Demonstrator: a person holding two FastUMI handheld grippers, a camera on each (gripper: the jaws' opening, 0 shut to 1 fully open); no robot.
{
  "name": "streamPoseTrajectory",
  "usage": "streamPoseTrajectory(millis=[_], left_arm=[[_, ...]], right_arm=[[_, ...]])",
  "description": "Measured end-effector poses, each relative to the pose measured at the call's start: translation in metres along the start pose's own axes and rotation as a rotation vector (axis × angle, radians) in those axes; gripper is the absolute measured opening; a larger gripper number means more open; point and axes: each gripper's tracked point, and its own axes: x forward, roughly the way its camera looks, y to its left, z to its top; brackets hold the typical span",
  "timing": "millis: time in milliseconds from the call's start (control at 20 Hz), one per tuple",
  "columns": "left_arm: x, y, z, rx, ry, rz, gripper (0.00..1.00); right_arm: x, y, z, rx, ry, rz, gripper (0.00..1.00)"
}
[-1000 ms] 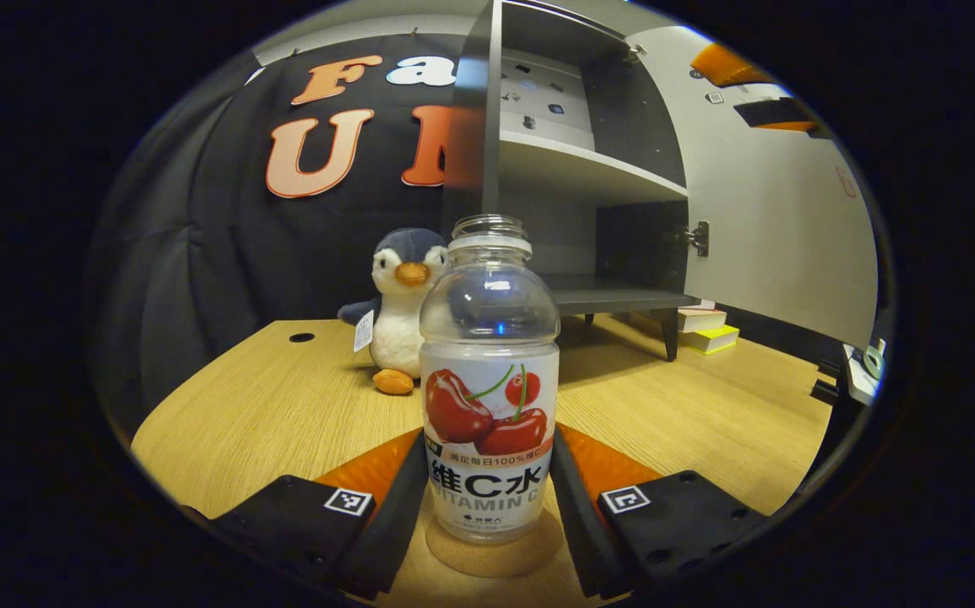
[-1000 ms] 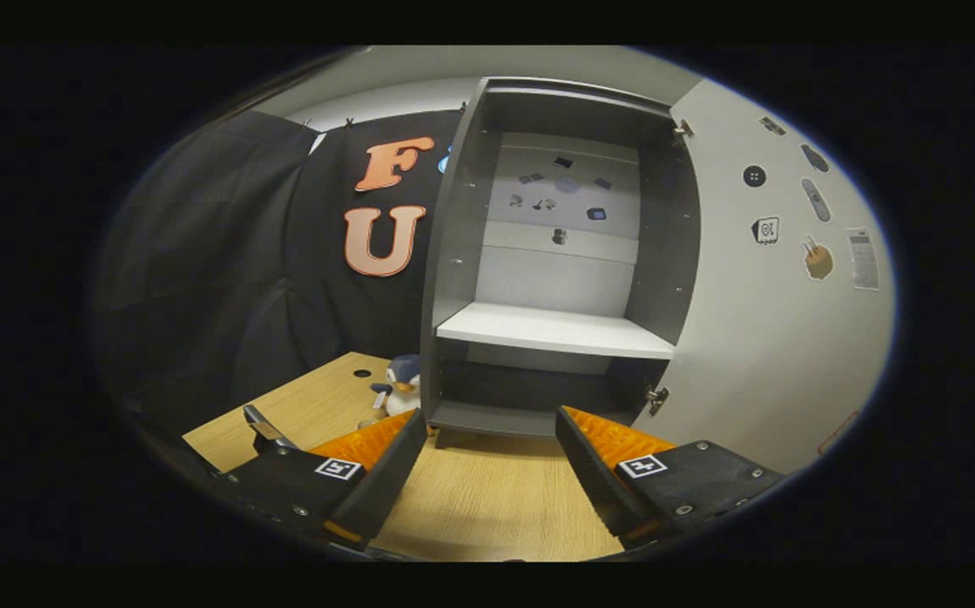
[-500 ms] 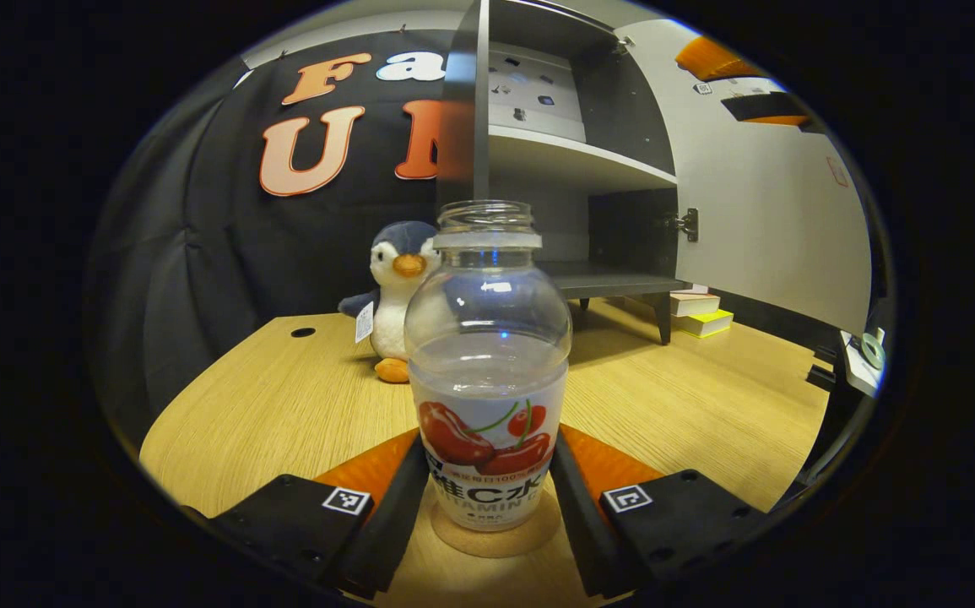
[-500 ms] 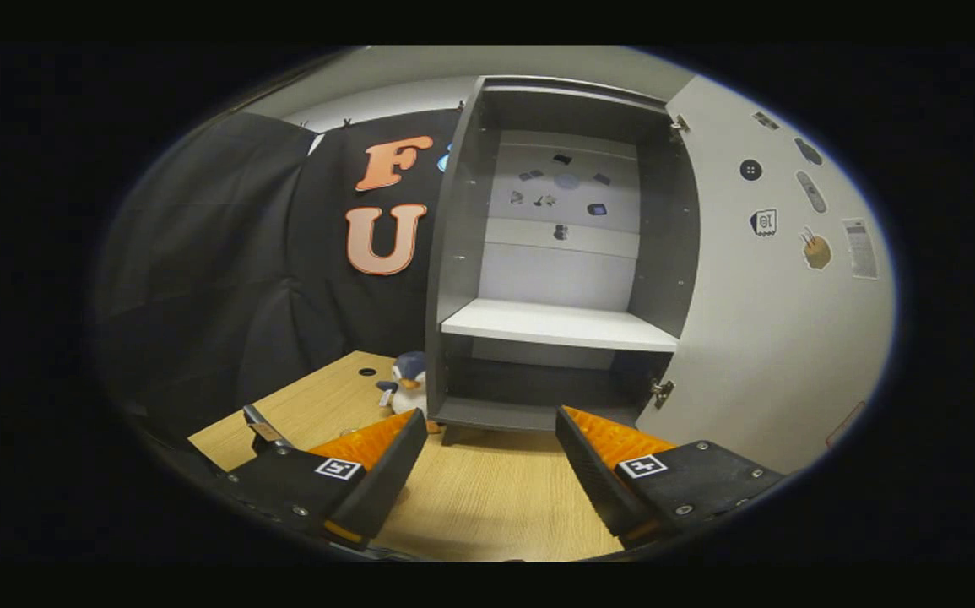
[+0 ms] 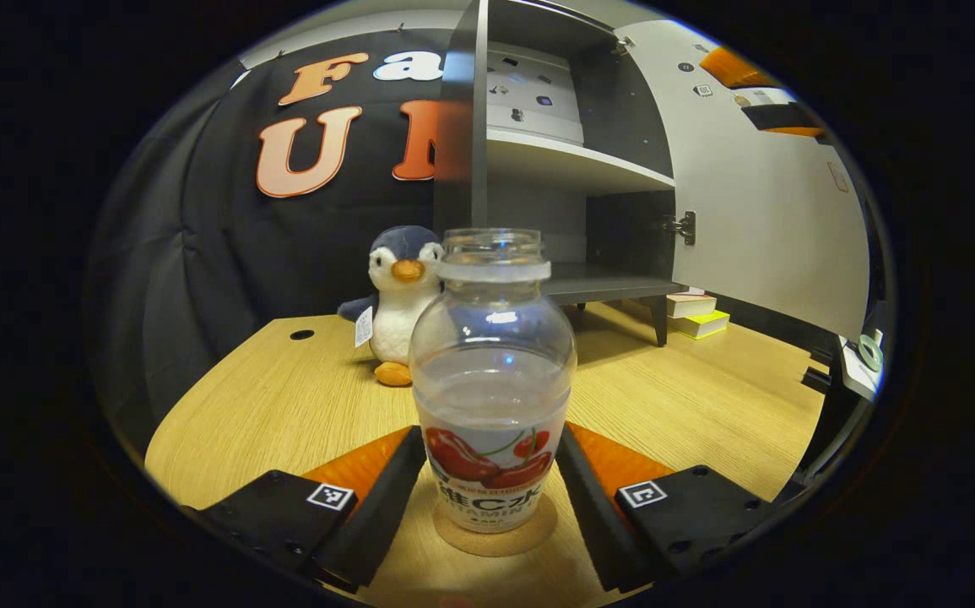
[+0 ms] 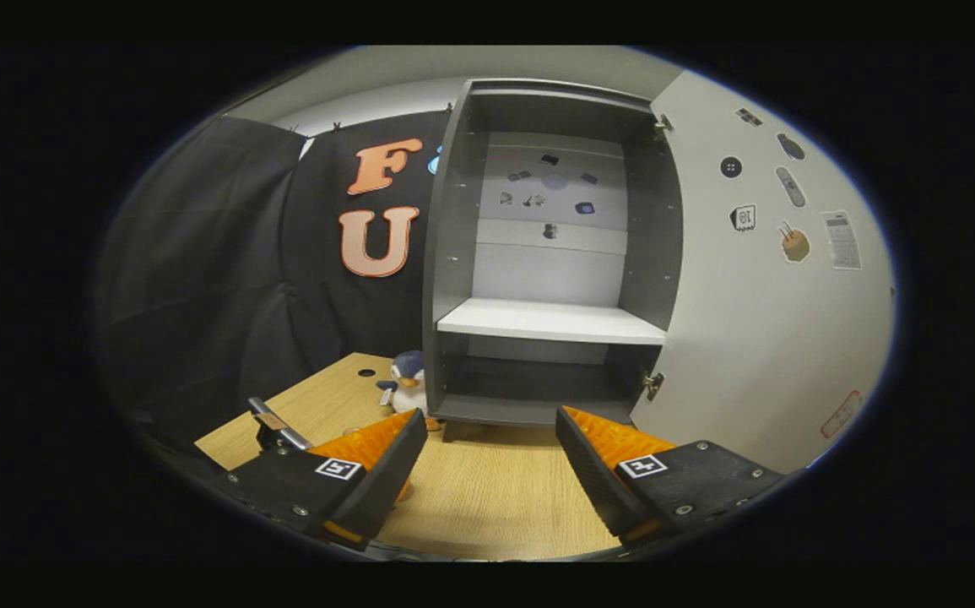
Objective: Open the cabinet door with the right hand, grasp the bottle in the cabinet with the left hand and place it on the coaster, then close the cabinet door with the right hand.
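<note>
Between our left tongs (image 5: 491, 498), parted just wider than it, the bottle (image 5: 491, 397) stands on the coaster (image 5: 495, 536). Our right tongs (image 6: 491, 460) gape empty; ahead, the cabinet door (image 6: 757, 321) awaits closing.

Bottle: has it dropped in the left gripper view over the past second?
Yes. The bottle sits lower between the fingers than before, its label sunk against them, and its base now meets the coaster on the table.
</note>
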Motion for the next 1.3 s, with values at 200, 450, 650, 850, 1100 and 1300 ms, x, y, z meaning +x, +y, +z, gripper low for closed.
streamPoseTrajectory(millis=[200, 450, 650, 850, 1100, 1300], left_arm=[[-0.002, 0.003, 0.022, -0.015, -0.031, -0.002, 0.98], [-0.011, 0.003, 0.050, -0.034, -0.072, -0.034, 0.98], [-0.017, 0.002, 0.080, -0.037, -0.119, -0.048, 0.98], [-0.023, 0.006, 0.116, -0.037, -0.177, -0.013, 0.98], [-0.035, -0.001, 0.156, -0.039, -0.225, 0.025, 0.98], [-0.049, -0.009, 0.185, -0.042, -0.241, 0.058, 0.99]], right_arm=[[-0.008, 0.001, 0.007, 0.024, -0.022, -0.026, 0.95], [-0.026, 0.000, 0.009, 0.035, -0.040, -0.099, 0.95], [-0.044, -0.002, 0.014, 0.035, -0.057, -0.122, 0.95], [-0.053, -0.018, 0.026, 0.022, -0.097, -0.138, 0.95], [-0.072, -0.056, 0.046, 0.025, -0.148, -0.160, 0.95], [-0.087, -0.087, 0.058, 0.047, -0.179, -0.175, 0.95]])
